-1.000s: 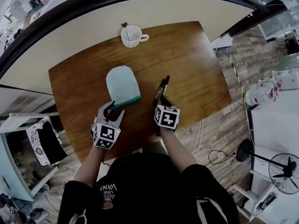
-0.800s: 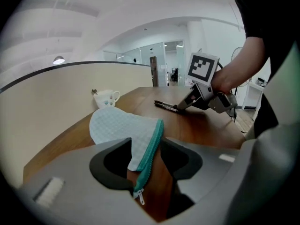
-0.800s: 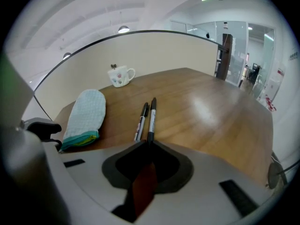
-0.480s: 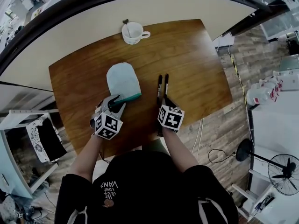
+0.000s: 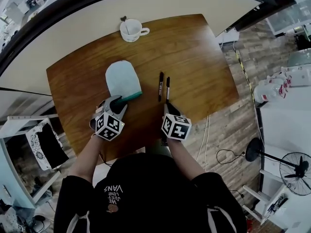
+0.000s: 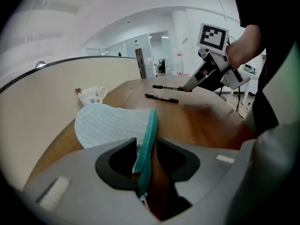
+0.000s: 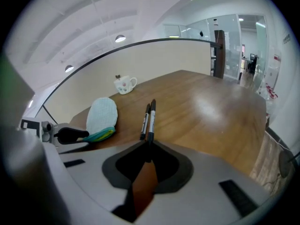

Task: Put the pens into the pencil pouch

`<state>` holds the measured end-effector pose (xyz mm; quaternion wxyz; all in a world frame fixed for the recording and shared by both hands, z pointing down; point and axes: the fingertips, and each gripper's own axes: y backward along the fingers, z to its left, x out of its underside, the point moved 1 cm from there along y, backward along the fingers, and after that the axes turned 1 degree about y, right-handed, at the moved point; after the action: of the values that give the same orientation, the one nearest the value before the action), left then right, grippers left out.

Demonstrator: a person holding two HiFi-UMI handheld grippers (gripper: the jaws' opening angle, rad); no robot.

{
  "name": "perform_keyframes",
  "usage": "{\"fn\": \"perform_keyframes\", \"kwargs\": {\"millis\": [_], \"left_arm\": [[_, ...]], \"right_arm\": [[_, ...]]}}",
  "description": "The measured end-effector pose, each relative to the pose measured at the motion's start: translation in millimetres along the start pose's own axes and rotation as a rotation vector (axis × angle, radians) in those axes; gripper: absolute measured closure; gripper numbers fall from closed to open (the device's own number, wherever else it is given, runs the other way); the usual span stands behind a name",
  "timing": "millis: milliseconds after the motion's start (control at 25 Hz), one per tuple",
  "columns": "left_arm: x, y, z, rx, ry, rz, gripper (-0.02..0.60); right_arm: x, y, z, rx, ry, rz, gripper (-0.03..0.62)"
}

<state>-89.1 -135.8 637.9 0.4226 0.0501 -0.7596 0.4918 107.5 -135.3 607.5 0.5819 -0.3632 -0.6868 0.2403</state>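
Note:
A pale blue pencil pouch [image 5: 122, 77] with a teal zipper edge [image 6: 149, 135] lies on the wooden table [image 5: 194, 57]. My left gripper [image 5: 115, 102] sits at the pouch's near corner. Its jaws are closing, with the zipper edge between them and not clamped. My right gripper [image 5: 168, 106] is shut on the near end of a black pen [image 5: 167, 88], which points away from me. A second black pen [image 5: 160, 85] lies on the table just left of it. In the right gripper view the held pen [image 7: 151, 114] runs out from the right gripper [image 7: 149, 143].
A white mug [image 5: 130, 30] stands at the table's far edge, beyond the pouch. Bare wood stretches to the right of the pens. A pale curved wall rims the table's far side. A chair [image 5: 43, 144] stands on the floor at the left.
My left gripper has sunk onto the pouch's corner and its jaws have narrowed. My right gripper closed on one pen and drew it a little away from the other.

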Motion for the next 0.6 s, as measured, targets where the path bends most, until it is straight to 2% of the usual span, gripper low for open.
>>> {"fn": "perform_keyframes", "kwargs": {"millis": [320,600], "left_arm": [[-8.6,4.6,2.6,0.016,0.087,-0.045,0.526],[-22.4,12.3,4.9,0.008,0.141,-0.093,0.533]], "right_arm": [[11.7,18.9,20.6,-0.059,0.028,-0.006,0.542],[29.8,33.7,56.6,-0.154,0.098,0.005,0.542]]}}
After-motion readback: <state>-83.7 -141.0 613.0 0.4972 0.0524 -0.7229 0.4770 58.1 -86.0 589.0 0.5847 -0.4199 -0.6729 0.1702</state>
